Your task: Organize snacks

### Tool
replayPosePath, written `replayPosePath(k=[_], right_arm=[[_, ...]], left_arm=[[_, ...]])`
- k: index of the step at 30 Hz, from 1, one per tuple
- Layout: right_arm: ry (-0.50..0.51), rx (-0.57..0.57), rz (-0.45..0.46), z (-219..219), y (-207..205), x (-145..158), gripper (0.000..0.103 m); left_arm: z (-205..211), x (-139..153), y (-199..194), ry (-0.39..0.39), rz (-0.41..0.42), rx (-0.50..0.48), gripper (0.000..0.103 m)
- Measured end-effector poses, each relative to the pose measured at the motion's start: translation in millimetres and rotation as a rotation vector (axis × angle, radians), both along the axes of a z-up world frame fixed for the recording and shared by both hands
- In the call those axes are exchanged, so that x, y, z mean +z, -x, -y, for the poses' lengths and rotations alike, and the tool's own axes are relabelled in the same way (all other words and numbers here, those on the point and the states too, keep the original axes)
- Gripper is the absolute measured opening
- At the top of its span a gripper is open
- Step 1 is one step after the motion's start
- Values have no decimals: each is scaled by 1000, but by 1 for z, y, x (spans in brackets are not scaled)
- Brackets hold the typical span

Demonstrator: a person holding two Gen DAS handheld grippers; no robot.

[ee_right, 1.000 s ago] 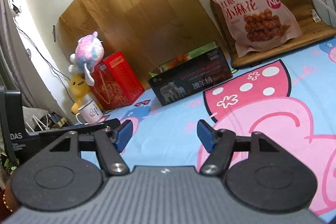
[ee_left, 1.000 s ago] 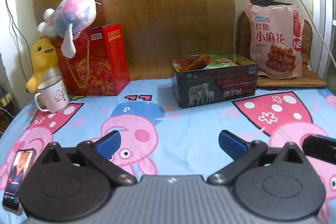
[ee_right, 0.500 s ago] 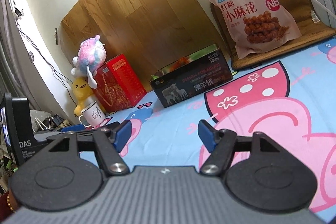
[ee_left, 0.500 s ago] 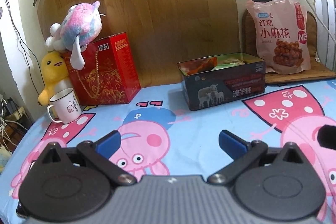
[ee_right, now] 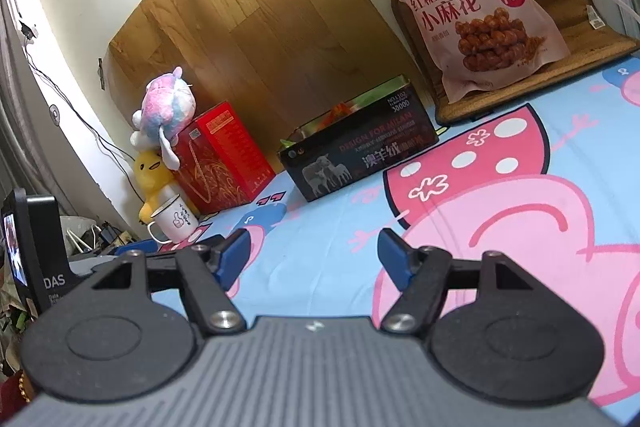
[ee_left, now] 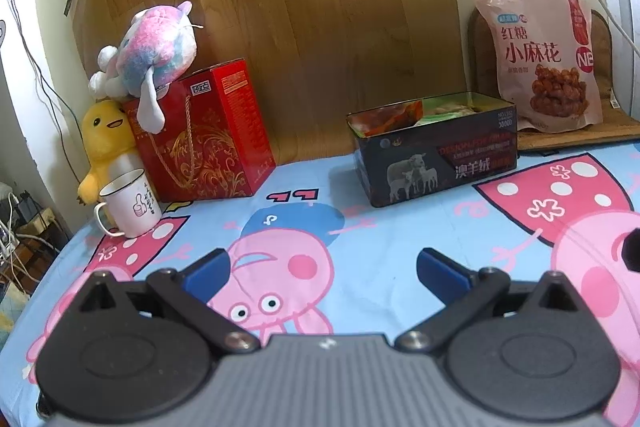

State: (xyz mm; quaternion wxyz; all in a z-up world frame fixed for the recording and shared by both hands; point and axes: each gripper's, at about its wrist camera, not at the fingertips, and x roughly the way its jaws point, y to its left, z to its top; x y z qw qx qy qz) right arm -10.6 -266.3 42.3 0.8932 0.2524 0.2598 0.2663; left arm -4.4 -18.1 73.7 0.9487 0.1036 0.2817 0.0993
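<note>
Blue and pink cartoon-pig fabric covers the table (ee_left: 380, 227), and both handheld grippers hover low over it, pointing toward the back wall. The left gripper (ee_left: 323, 269) has its two blue-tipped fingers spread wide with only cloth between them. The right gripper (ee_right: 314, 254) is likewise spread wide and holds nothing.

Toward the back of the table sits a dark rectangular tin (ee_left: 436, 157) printed with sheep and Chinese lettering. Its lid is off, and snack packets (ee_left: 394, 115) in orange and pale green wrappers lie inside, reaching close to the rim. From the right wrist view the same tin (ee_right: 360, 151) appears left of centre, turned at an angle.

Behind and to the right of the tin, a large pink bag of fried dough twists (ee_left: 546, 57) stands upright on a brown mat (ee_left: 600, 131), leaning back against the mat's raised end. The bag and the tin are near each other but do not touch.

At the back left stands a red gift box (ee_left: 208, 135) with a gold cord handle. A pink and blue plush toy (ee_left: 154, 47) rests on its top. A yellow plush duck (ee_left: 106, 139) sits beside the box, and a white enamel mug (ee_left: 132, 203) stands just in front of the duck. A wood-grain panel (ee_left: 280, 7) covers the wall behind.
</note>
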Motion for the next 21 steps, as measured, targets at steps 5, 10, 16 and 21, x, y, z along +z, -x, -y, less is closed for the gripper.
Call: replayPosePath(k=[5,10,16,21], right_arm=[[-2,-3,-4,1,-1,-1,72],[-9,-9,-12,2,-2,-2,72],[-15,-12,-14,3,-2,-3,73],[-19,-17,-16,4,-2,-3,73]], left_arm=[[2,-1,-1,-21,2,-2,103],[3,-3,-1,-38,0,-7,103],[5,-5,-2,-47,-11,-14,103],[5,-5,-2,-40,-11,-23,103]])
